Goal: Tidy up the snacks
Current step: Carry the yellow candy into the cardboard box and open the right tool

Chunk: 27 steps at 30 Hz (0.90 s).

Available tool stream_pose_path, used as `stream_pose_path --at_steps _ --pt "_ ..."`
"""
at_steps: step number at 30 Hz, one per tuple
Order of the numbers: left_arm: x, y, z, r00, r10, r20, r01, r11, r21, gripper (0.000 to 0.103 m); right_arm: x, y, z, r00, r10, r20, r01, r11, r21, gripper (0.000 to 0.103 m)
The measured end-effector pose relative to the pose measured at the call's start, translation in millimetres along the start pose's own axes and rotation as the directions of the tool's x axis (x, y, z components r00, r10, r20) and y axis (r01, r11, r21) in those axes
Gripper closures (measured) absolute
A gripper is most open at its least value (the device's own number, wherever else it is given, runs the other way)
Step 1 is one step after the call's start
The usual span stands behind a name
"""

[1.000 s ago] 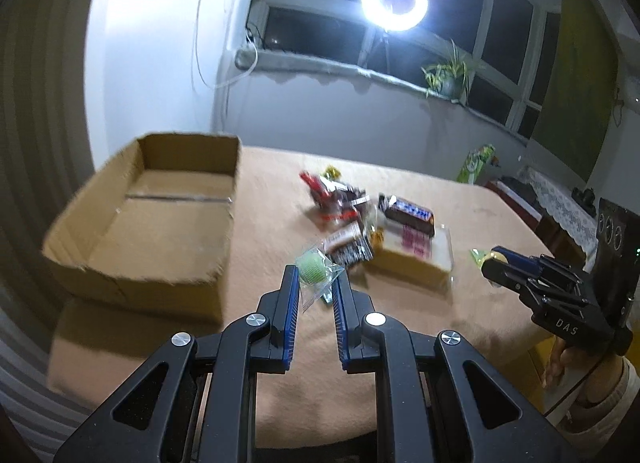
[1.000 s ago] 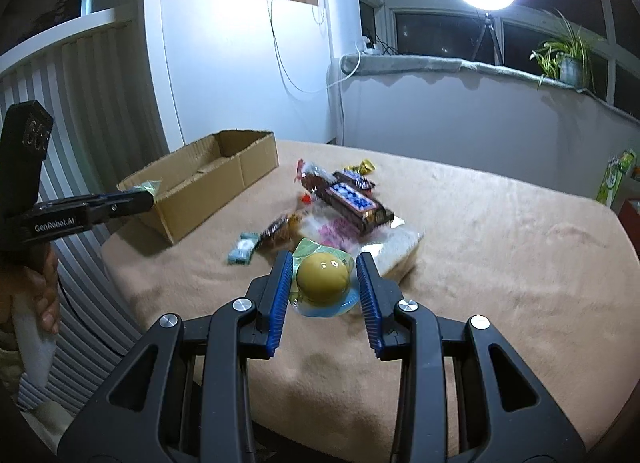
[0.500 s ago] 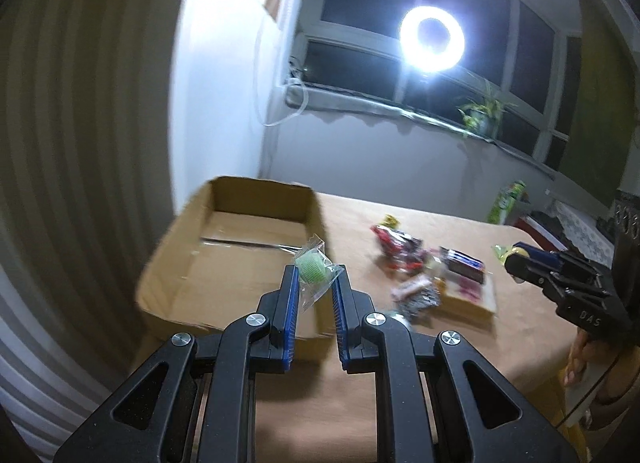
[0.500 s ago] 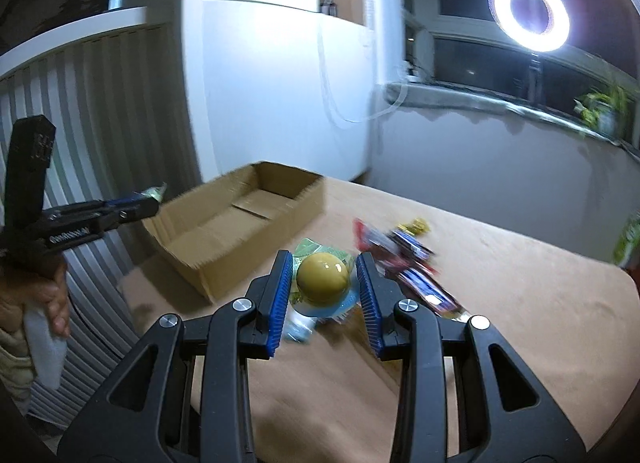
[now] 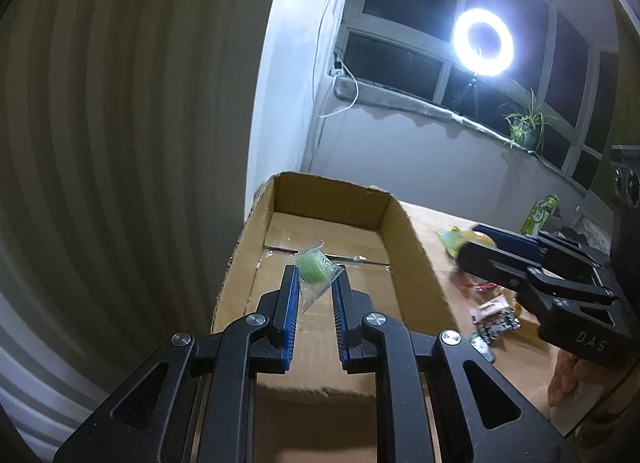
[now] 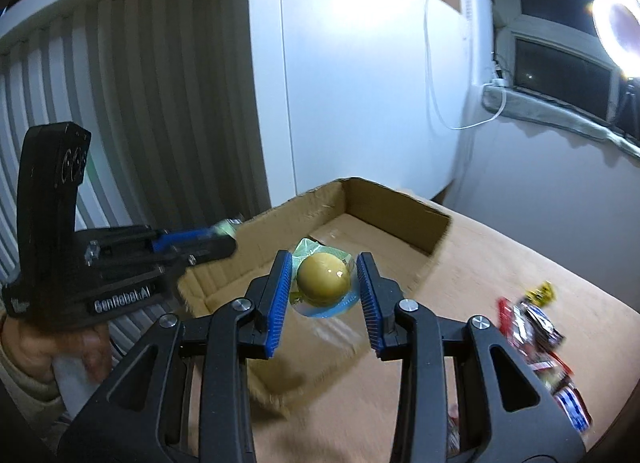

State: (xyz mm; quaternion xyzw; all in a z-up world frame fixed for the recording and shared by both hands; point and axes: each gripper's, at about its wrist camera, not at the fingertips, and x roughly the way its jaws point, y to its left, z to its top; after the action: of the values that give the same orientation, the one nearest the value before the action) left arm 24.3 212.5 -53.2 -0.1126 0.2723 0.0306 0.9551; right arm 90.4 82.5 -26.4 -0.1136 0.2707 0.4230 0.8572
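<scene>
My left gripper [image 5: 315,279] is shut on a green wrapped candy [image 5: 313,266] and holds it above the open cardboard box [image 5: 256,219]. My right gripper [image 6: 323,279] is shut on a yellow round snack in a clear wrapper [image 6: 322,280], above the near part of the same box [image 6: 400,219]. The box floor looks bare. Each gripper shows in the other's view: the right gripper [image 5: 486,239] beside the box's right wall, the left gripper [image 6: 224,233] over its left wall.
Loose wrapped snacks lie on the beige table right of the box [image 5: 494,315], and in the right wrist view [image 6: 536,327]. A white wall and ribbed panel stand behind and left of the box. A ring light [image 5: 484,43] shines by the window.
Both grippers have swung left from the snack pile to over the cardboard box, each still holding its snack. The box now fills the middle of both views.
</scene>
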Motion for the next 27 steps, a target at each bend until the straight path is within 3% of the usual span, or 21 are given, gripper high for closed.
stream_pose_path --at_steps 2,3,4,6,7,15,27 --pt "9 2 -1 1.0 0.001 -0.022 -0.001 1.0 0.004 0.086 13 -1 0 0.999 -0.006 -0.032 0.006 1.0 -0.016 0.043" --pt "13 2 -3 0.999 0.013 -0.034 -0.012 1.0 0.007 0.079 13 -1 -1 1.0 -0.01 -0.023 0.01 1.0 -0.017 0.039" --pt "15 2 -4 0.999 0.024 -0.04 -0.023 1.0 0.008 0.063 10 -3 -3 1.0 -0.008 -0.008 0.008 1.0 -0.015 0.032" --pt "13 4 -8 0.999 0.042 -0.032 -0.042 0.999 0.007 0.038 3 -5 -8 1.0 -0.026 0.011 0.027 1.0 -0.012 0.03" --pt "11 4 -9 0.998 0.048 -0.026 -0.048 0.999 0.006 0.034 0 -8 -9 0.999 -0.034 0.012 0.034 0.999 -0.006 0.03" --pt "-9 6 -10 0.998 0.064 0.002 -0.064 0.998 -0.01 0.034 -32 -23 -31 0.996 -0.085 0.0 0.085 0.994 0.068 0.03" --pt "-37 -12 -5 0.997 0.074 0.035 -0.074 0.997 -0.002 0.032 -75 -16 -60 0.994 -0.107 -0.002 0.107 0.991 0.083 0.03"
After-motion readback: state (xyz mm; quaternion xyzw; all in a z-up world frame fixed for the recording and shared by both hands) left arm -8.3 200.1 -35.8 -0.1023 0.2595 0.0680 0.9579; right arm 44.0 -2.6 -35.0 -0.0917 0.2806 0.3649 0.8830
